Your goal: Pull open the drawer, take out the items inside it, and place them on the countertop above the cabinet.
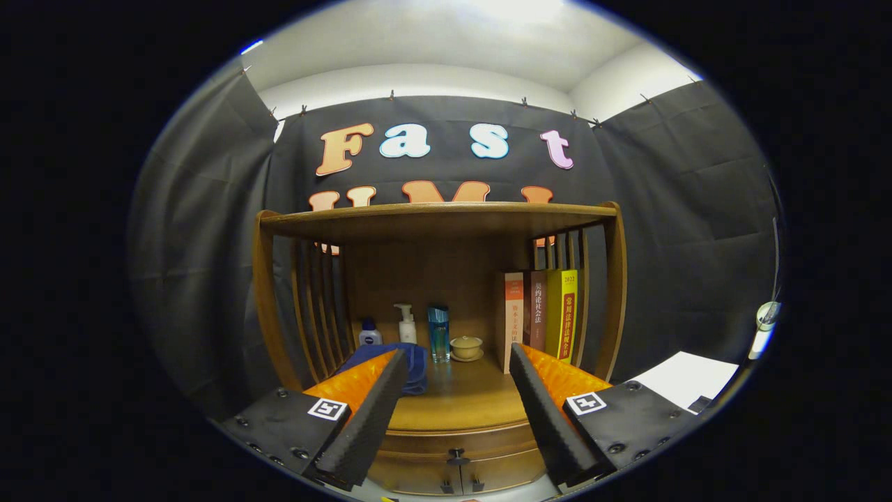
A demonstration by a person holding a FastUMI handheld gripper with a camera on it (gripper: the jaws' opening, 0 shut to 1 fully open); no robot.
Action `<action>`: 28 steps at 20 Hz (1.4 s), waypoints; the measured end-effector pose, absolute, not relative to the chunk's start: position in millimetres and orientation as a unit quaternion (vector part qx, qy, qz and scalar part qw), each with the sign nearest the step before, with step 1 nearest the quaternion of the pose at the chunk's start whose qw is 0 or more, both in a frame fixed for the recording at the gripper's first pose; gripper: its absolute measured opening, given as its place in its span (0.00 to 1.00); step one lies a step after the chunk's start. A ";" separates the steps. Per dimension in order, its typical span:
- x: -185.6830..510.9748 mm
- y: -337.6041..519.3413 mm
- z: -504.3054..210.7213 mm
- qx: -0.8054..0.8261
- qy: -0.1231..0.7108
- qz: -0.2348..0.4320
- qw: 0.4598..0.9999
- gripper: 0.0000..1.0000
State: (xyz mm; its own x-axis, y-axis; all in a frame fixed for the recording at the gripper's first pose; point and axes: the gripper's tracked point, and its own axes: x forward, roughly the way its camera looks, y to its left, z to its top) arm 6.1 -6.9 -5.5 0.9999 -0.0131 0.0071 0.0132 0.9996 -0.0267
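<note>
Gripper (456,362) open wide, fingers spread well apart, nothing between them, touching nothing. Left finger (369,411) and right finger (540,411) angle inward toward the cabinet, held out in front of it.

Wooden cabinet (265,293) straight ahead, against the black cloth wall. Slatted sides, a flat top shelf (439,216) overhead, open countertop (460,401) under it. Countertop bare patch sits in the gap between the fingers.

Drawer (453,443) below the countertop, closed, front flush with the cabinet. Small dark knob (457,458) at its lower middle, sitting between the fingers and low, nearer than the countertop items. Two smaller door fronts under it, each with a tiny dark pull. Drawer contents can't be seen.

On the countertop, back row, beyond the fingers: small blue-capped white bottle (369,333), white pump bottle (405,325) just beside it, tall blue bottle (438,333) next, then a small tan lidded cup on a saucer (466,347). Blue cloth (411,362) lies folded in front of the bottles, partly hidden behind the left finger tip.

Three upright books (540,314) on the right side of the countertop, leaning against the right slats: one orange-and-white, one dark red, one yellow. Right finger tip overlaps their lower edge in view, not touching as far as can be told.

White sheet (686,380) off to the right, outside the cabinet, beyond the right finger.
</note>
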 end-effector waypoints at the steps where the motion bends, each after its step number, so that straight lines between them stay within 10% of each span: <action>1: 5.6 -6.7 -5.2 -0.014 -0.004 -0.006 1.000 0.98; 28: 17.3 -27.9 -188.4 -0.028 0.039 -0.022 0.999 0.97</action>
